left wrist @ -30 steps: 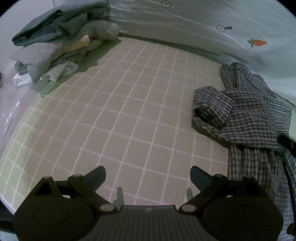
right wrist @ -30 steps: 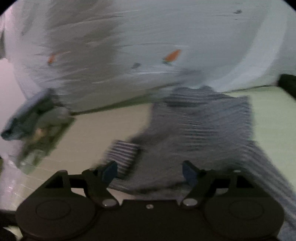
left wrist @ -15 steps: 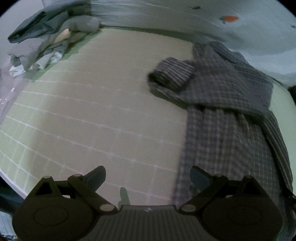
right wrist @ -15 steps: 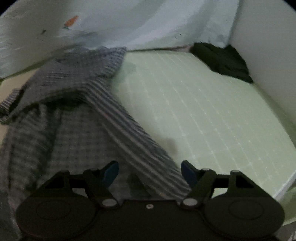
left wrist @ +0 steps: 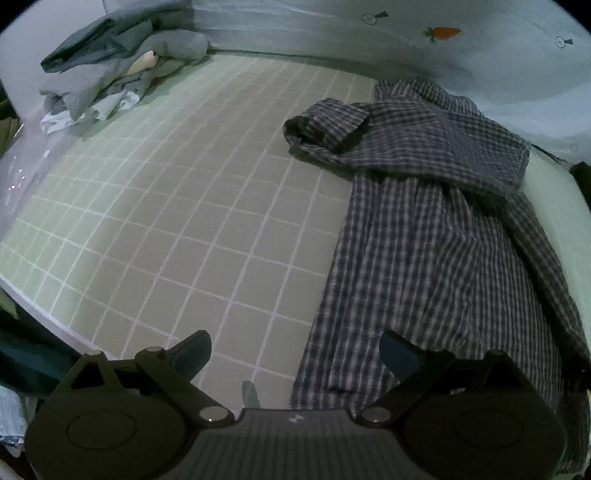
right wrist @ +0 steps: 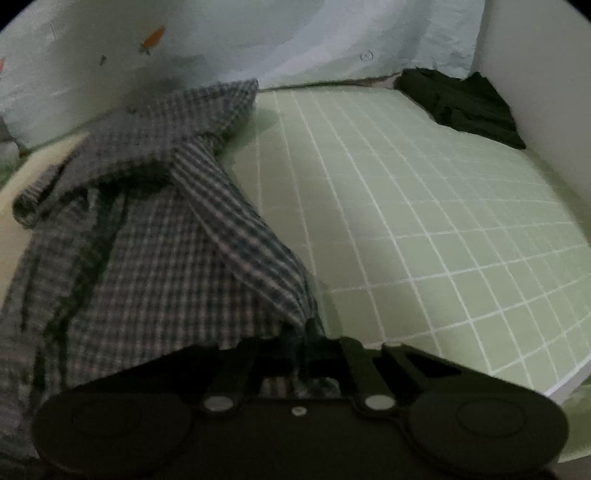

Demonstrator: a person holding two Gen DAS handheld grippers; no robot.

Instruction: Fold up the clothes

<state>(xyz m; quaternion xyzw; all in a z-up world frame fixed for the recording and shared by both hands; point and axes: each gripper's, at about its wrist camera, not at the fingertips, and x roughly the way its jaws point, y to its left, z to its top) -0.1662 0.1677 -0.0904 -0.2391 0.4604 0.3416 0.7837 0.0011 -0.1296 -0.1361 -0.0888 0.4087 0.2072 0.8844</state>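
A dark plaid shirt (left wrist: 424,240) lies crumpled on the green grid mat (left wrist: 184,221), with one sleeve bunched toward the back. My left gripper (left wrist: 295,354) hangs open just above the shirt's near left edge, the cloth under its right finger and nothing gripped. In the right wrist view the plaid shirt (right wrist: 155,266) fills the left half. My right gripper (right wrist: 303,354) has its jaws closing tight on a fold at the shirt's near right edge, and the cloth is pinched between the pads.
A pile of grey and blue clothes (left wrist: 118,66) sits at the mat's far left corner. A dark garment (right wrist: 461,103) lies in the far right corner by a white wall. A pale sheet with carrot prints (left wrist: 443,33) hangs behind. The grid mat (right wrist: 406,221) ends at a near edge.
The left gripper has slid toward the shirt, staying open. The right gripper swung over the shirt's right side, dropped, and went from open to shut on the cloth's edge.
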